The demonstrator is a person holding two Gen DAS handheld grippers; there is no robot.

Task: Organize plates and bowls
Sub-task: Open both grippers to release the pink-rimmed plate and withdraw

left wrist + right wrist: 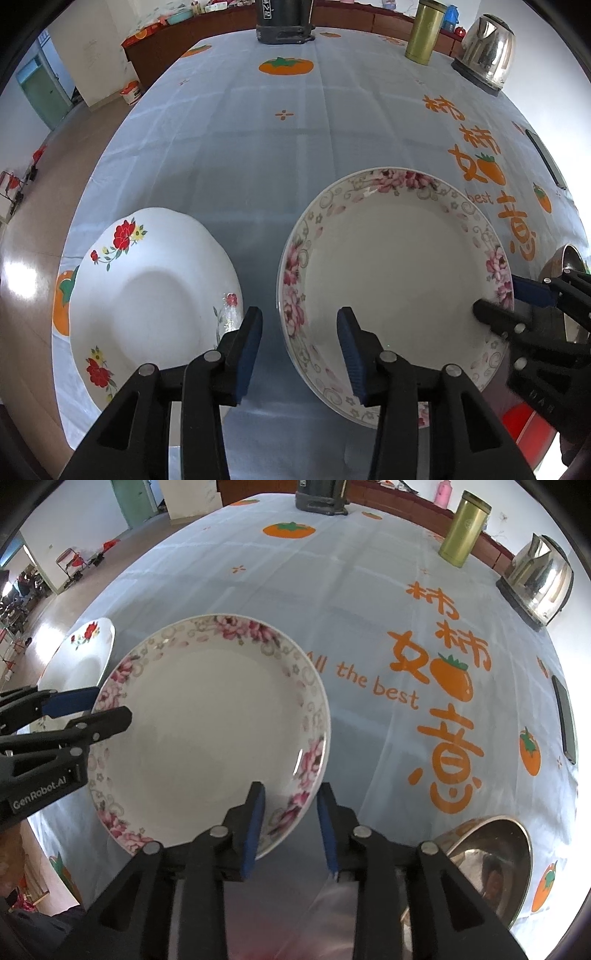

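A pink-flowered plate [399, 266] [207, 716] lies on the persimmon tablecloth. My left gripper [299, 312] [110, 701] straddles its left rim with the jaws apart: one pad hangs over the cloth, the other over the plate's inside, neither pressing. My right gripper [291, 786] [496, 295] straddles the opposite rim in the same way, and a gap shows at each pad. A white plate with red flowers [147, 295] [81, 653] lies to the left of the flowered one. Near the right gripper sits a steel bowl [491, 860] [569, 258].
At the far side stand a steel kettle [487, 51], a gold flask [424, 33] and a black device [284, 18]. A phone [565, 720] lies near the right edge. The table edge runs close behind the white plate on the left.
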